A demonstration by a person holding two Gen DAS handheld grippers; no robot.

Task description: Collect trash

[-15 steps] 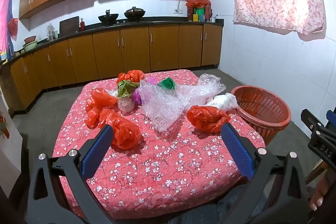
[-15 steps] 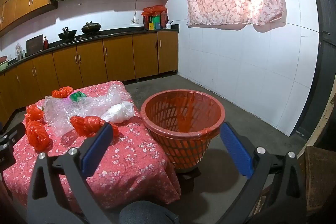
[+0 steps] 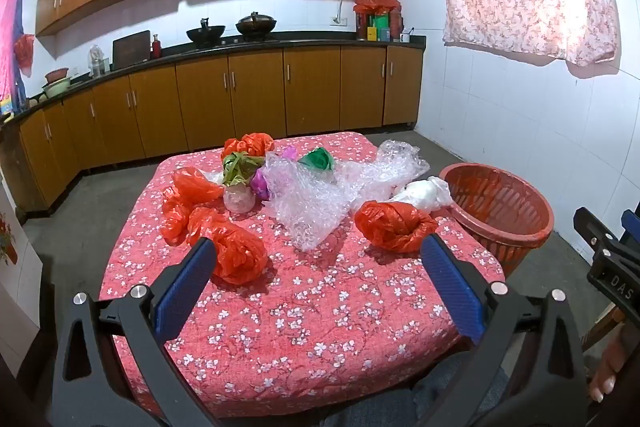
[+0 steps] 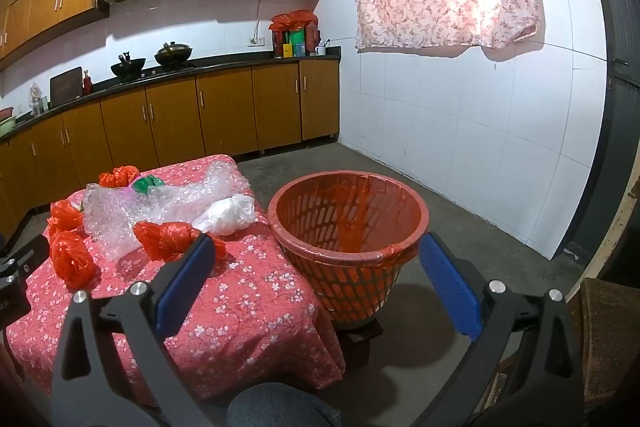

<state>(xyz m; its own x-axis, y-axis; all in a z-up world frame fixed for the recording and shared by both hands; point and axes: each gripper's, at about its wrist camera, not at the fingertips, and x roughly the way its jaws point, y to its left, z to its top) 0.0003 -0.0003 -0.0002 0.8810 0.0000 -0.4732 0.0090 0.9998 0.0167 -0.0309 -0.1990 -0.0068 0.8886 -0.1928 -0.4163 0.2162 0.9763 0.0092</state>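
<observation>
Trash lies on a table with a red flowered cloth (image 3: 320, 307): several crumpled red plastic bags (image 3: 394, 225) (image 4: 172, 239), a sheet of clear bubble wrap (image 3: 320, 203) (image 4: 132, 215), a white bag (image 3: 424, 193) (image 4: 230, 213) and a green wad (image 3: 318, 159). An orange slotted basket (image 3: 500, 211) (image 4: 348, 227) with a red liner stands beside the table's right edge. My left gripper (image 3: 320, 287) hangs open over the near part of the table, nothing between its blue pads. My right gripper (image 4: 316, 287) is open too, in front of the basket, empty.
Wooden kitchen cabinets (image 3: 256, 99) and a dark counter with woks run along the far wall. A white tiled wall (image 4: 480, 147) with a flowered curtain stands on the right. Grey floor lies around the table. The person's knee (image 4: 276, 407) shows at the bottom edge.
</observation>
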